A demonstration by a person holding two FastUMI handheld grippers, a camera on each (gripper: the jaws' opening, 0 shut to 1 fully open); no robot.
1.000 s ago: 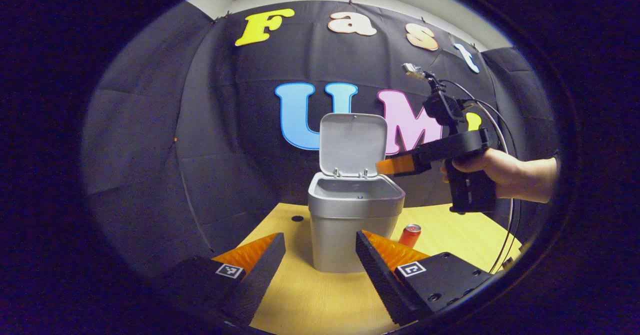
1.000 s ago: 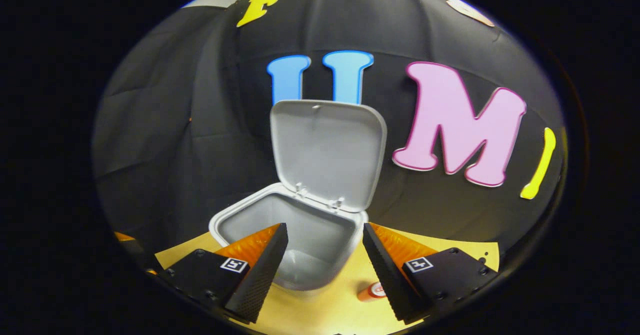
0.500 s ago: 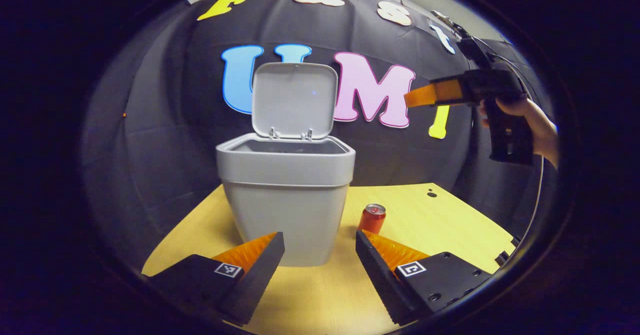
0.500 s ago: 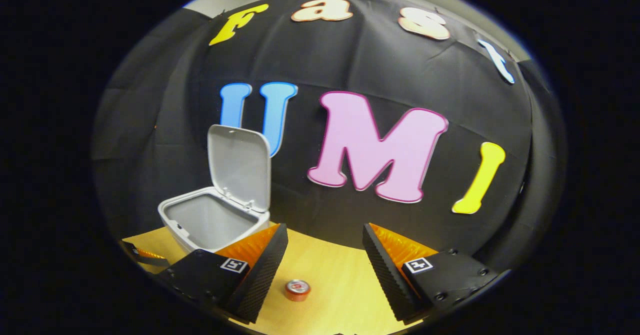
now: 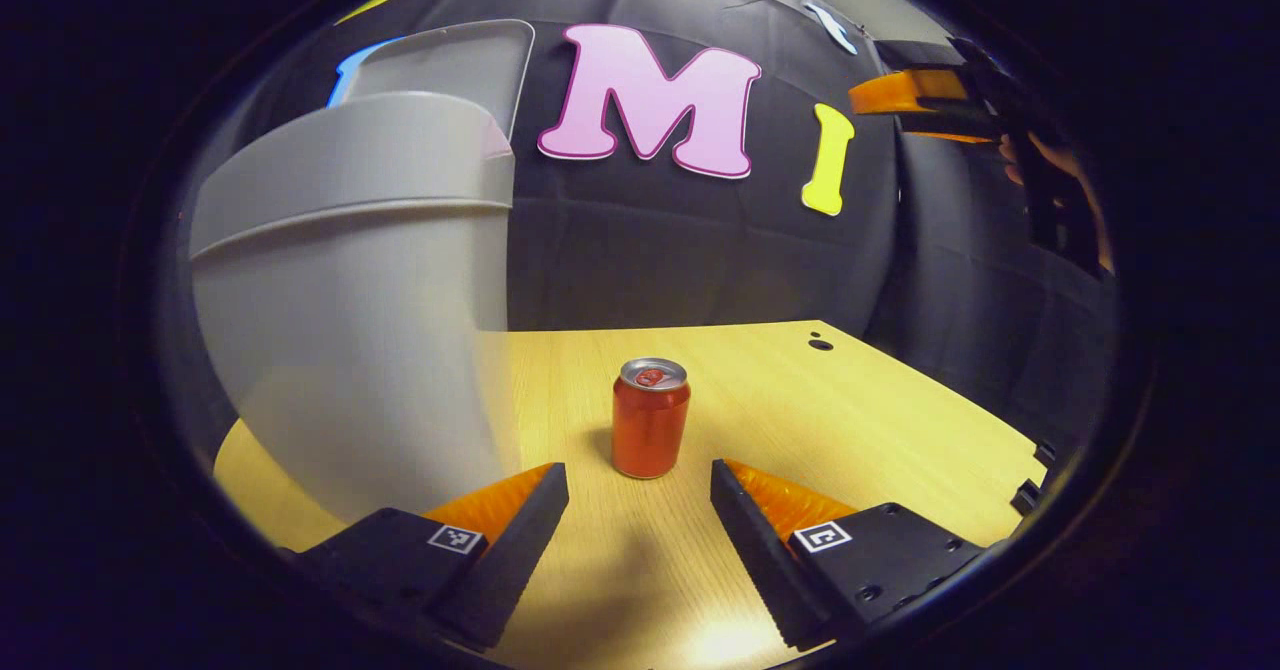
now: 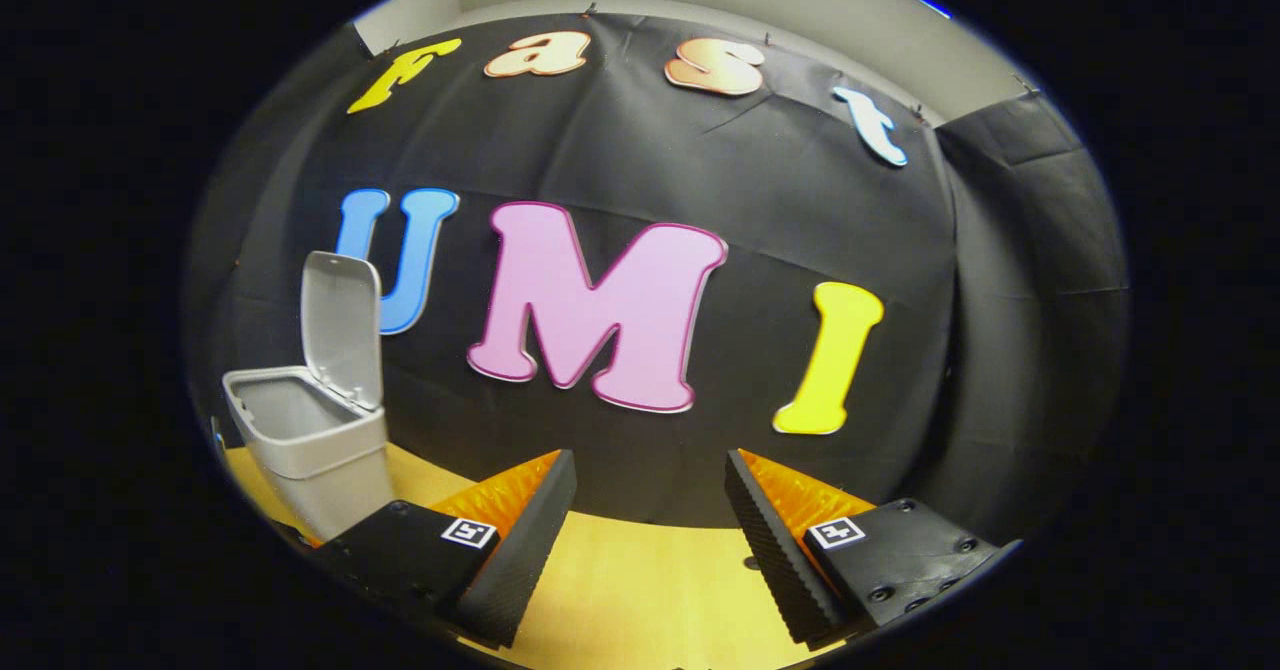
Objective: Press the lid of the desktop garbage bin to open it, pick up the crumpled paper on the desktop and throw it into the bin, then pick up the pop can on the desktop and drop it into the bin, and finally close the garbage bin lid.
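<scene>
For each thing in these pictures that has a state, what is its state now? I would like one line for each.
Garbage bin: upright on the desktop, top open.
Bin lid: raised, standing up from the hinge.
Pop can: upright on the desktop, ahead of the left gripper, untouched.
Left gripper: open, holding nothing.
Right gripper: open, holding nothing, held above the desktop.
</scene>
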